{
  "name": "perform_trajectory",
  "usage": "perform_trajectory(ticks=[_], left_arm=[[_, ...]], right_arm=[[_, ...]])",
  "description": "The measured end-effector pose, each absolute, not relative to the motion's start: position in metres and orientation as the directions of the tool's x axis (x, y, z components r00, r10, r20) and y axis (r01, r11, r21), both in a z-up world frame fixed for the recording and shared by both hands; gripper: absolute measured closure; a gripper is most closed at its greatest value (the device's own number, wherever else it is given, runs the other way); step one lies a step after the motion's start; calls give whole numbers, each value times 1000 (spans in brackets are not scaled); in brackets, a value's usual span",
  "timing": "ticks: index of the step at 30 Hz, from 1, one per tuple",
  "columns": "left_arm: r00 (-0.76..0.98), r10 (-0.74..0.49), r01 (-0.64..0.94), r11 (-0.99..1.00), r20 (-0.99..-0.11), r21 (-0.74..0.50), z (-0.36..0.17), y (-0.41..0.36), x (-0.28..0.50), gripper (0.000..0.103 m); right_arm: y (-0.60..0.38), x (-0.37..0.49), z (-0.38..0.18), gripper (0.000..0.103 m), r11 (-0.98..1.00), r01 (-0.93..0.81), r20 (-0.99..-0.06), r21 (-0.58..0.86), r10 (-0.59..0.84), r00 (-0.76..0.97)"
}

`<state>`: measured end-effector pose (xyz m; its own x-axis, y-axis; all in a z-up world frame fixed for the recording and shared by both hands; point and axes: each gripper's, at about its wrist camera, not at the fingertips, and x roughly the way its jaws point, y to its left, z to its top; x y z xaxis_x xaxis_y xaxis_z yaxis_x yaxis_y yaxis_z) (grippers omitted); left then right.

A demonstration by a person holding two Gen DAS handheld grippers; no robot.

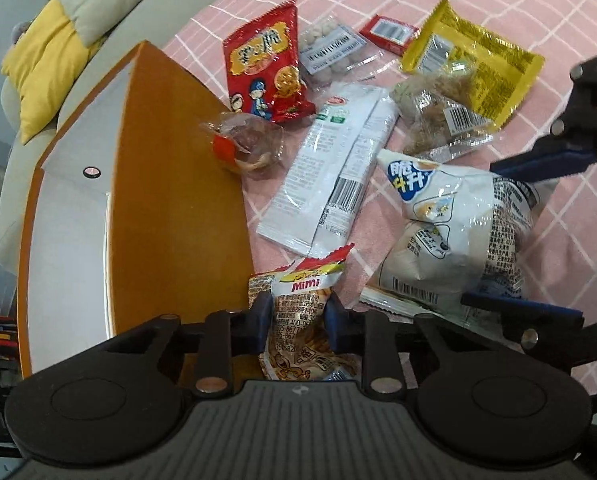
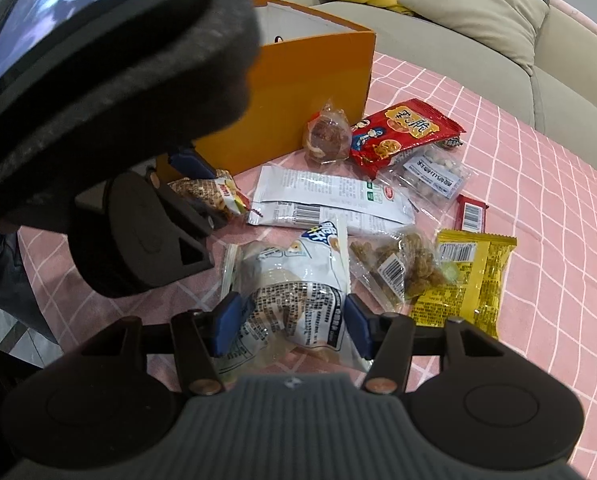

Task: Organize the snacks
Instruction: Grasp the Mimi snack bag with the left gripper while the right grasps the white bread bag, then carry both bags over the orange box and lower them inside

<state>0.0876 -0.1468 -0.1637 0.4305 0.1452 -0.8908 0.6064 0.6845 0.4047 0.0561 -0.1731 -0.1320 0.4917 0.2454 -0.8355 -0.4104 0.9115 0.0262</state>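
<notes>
left hand-held gripper (image 1: 294, 318) clamped on mimi pack (image 1: 302, 312) beside orange box (image 1: 170, 184); right hand-held gripper (image 2: 288, 320) pinching white puffed bag (image 2: 294, 284) on pink surface (image 2: 518, 184). keep grips mid-pack, lift straight up, clear box rim b4 dropping in.

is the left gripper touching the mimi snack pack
Touching. In the left wrist view the left gripper has both blue pads pressed into the sides of the Mimi pack, pinching it.
</notes>
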Motion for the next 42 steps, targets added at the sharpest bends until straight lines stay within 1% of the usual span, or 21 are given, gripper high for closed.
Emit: perform_trajectory(ticks=[5, 11, 18, 24, 29, 33, 36, 42], left_arm=[[459, 99, 577, 722, -883, 381, -145, -146, 83, 75], [480, 8, 518, 804, -877, 291, -109, -135, 72, 75], [534, -114, 448, 879, -838, 166, -57, -110, 57, 75], [599, -174, 379, 922, -782, 85, -14, -75, 51, 75], [641, -164, 328, 942, -750, 74, 11, -42, 62, 75], [638, -163, 304, 951, -753, 51, 23, -16, 78, 75], [619, -164, 304, 952, -768, 42, 25, 3, 88, 75], [570, -106, 306, 948, -815, 91, 11, 21, 113, 75]], right_arm=[[-176, 54, -120, 50, 918, -394, -829, 42, 252, 498], [-185, 48, -96, 51, 937, -345, -818, 56, 241, 522], [-186, 40, -55, 51, 946, -317, -768, 69, 253, 588], [-166, 42, -16, 51, 928, -372, -706, 33, 285, 649], [-145, 56, 11, 51, 900, -436, -680, 14, 328, 656], [-121, 68, 25, 51, 864, -503, -677, 5, 373, 635], [-100, 83, 28, 51, 838, -545, -693, -12, 386, 609], [-63, 117, 21, 51, 806, -592, -750, 10, 398, 528]])
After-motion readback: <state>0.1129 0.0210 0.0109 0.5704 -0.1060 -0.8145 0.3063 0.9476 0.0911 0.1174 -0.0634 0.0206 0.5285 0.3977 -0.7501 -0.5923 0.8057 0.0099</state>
